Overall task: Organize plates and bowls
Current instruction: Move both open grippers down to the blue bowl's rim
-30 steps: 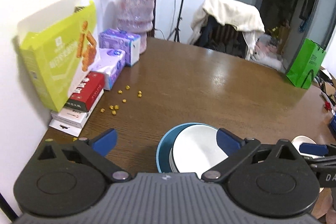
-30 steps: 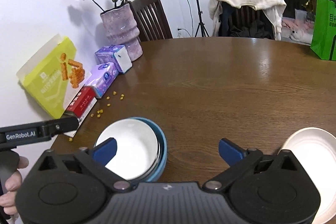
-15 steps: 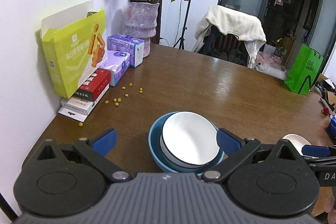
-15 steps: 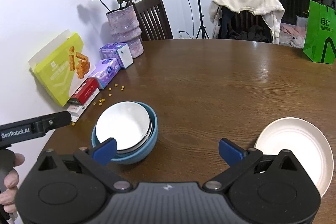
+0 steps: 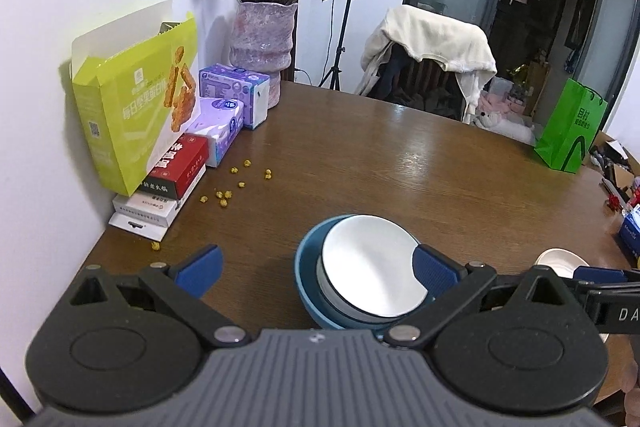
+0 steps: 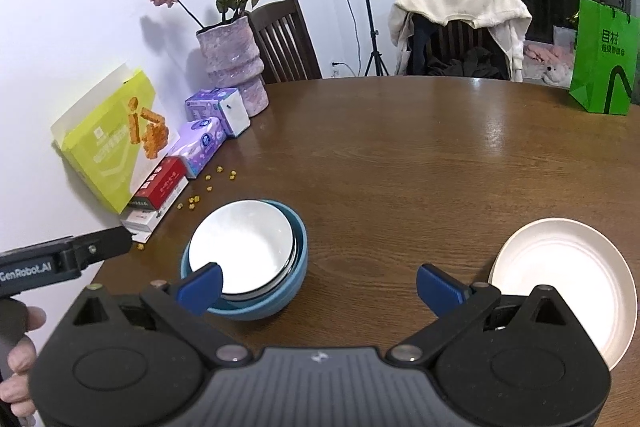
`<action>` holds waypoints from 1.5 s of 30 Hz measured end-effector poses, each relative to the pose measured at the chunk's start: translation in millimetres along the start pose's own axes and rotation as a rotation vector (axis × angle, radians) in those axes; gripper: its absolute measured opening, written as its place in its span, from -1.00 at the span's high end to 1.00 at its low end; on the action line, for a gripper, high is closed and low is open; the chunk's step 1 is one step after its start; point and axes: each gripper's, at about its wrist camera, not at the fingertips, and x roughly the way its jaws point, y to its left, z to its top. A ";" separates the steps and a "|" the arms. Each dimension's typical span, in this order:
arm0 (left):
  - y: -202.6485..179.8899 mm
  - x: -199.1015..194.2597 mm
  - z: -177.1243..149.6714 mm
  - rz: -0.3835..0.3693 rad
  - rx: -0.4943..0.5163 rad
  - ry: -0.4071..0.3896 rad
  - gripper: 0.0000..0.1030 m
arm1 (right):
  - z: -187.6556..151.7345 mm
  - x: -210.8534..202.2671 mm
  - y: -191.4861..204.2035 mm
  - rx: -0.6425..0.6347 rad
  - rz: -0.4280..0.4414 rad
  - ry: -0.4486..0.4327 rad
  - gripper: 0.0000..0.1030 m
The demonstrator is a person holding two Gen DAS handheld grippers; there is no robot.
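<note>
Both grippers are hovering above the near edge of the round wooden table (image 6: 400, 163), each with its blue-tipped fingers spread wide and gripping nothing. The left gripper (image 5: 316, 269) is hanging over the stacked bowls, its right fingertip overlapping the stack's rim in the left wrist view, though whether it is touching cannot be told. The right gripper (image 6: 318, 285) is sitting further right, its fingers framing bare wood between the bowls and the white plate (image 6: 568, 287). The stack — a white bowl (image 6: 244, 243) nested in a blue bowl (image 6: 296, 267) — is resting on the table near its front left, and the plate is lying flat, well apart from it to the right. A hand (image 6: 18, 359) is showing at the far left of the right wrist view, holding the other gripper's handle. Along the wall, a yellow-green snack box (image 5: 136, 107) is leaning over a red carton (image 5: 176, 163), beside purple tissue packs (image 5: 224, 123) and a pink vase of roses (image 5: 264, 39) — small yellow crumbs (image 5: 224, 193) are lying scattered just in front. A green paper bag (image 6: 604, 59) is standing beyond the far edge.
</note>
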 end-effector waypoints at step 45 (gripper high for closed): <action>42.4 172.2 24.9 -0.188 0.072 0.386 -1.00 | 6.7 143.5 24.5 0.235 -0.128 0.262 -1.00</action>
